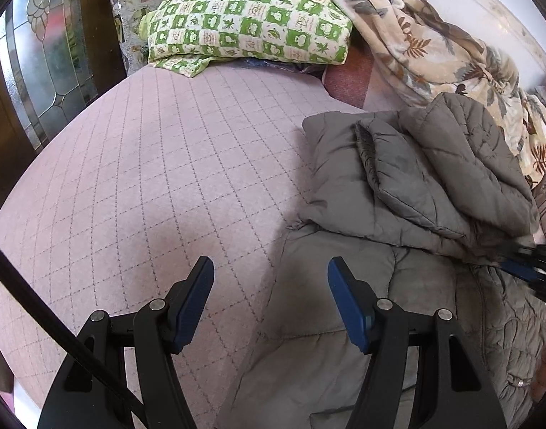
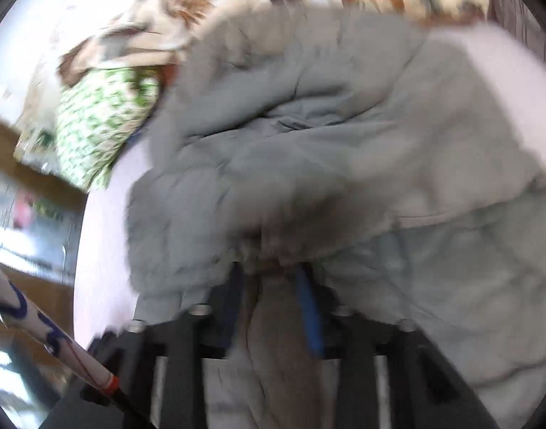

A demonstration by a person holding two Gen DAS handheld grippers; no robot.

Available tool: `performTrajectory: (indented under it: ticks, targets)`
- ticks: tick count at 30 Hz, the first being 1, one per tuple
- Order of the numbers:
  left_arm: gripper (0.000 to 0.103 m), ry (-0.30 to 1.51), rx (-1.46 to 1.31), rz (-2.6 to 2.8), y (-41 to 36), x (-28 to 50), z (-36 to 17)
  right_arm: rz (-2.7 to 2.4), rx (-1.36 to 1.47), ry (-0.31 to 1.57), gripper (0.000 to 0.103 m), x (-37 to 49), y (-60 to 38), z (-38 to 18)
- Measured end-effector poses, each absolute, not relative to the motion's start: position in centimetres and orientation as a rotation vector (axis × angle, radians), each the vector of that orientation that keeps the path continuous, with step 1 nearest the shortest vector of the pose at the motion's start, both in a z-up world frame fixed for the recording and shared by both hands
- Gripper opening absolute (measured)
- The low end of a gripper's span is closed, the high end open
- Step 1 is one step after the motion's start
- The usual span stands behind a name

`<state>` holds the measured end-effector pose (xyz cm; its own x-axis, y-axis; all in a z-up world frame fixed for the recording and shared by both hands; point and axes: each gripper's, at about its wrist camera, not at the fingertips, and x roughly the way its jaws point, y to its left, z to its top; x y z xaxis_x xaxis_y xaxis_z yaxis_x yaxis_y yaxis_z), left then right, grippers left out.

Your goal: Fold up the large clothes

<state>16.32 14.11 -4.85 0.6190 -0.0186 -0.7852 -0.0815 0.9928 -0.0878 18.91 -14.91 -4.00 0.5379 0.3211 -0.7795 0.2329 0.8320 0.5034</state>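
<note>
A grey quilted puffer jacket [image 1: 408,193] lies on the right side of a pink quilted bed cover [image 1: 147,178], its upper part folded over in a heap. My left gripper [image 1: 271,279] hangs open above the jacket's left edge, nothing between its blue pads. At the right border the right gripper [image 1: 534,268] shows as a blurred dark shape against the jacket. The right wrist view is motion-blurred: my right gripper [image 2: 273,275] is shut on a bunch of the grey jacket [image 2: 308,150], which fills most of that frame.
A green-and-white checked pillow [image 1: 247,21] lies at the head of the bed, with a leaf-print blanket [image 1: 444,53] piled along the right. A dark wooden door with leaded glass [image 1: 40,71] stands at the left. A hand [image 1: 544,375] shows at the lower right.
</note>
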Motion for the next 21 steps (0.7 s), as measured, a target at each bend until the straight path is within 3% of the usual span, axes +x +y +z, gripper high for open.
performTrajectory:
  ticks: [8, 16, 19, 21]
  targets:
    - [0.065, 0.9, -0.109, 0.045, 14.0, 16.1, -4.8, -0.062, 0.439, 0.828, 0.047, 20.9, -17.3, 3.4]
    - [0.065, 0.921, -0.103, 0.041, 14.0, 16.7, -5.2, -0.203, 0.388, 1.034, 0.047, 28.9, -16.6, -7.6]
    - [0.065, 0.922, -0.107, 0.04, 14.1, 16.7, -5.1, -0.22, 0.34, 1.017, 0.047, 28.6, -16.2, -5.7]
    - [0.065, 0.919, -0.111, 0.043, 14.2, 16.7, -5.1, -0.206, 0.352, 0.895, 0.047, 27.1, -15.7, -2.5]
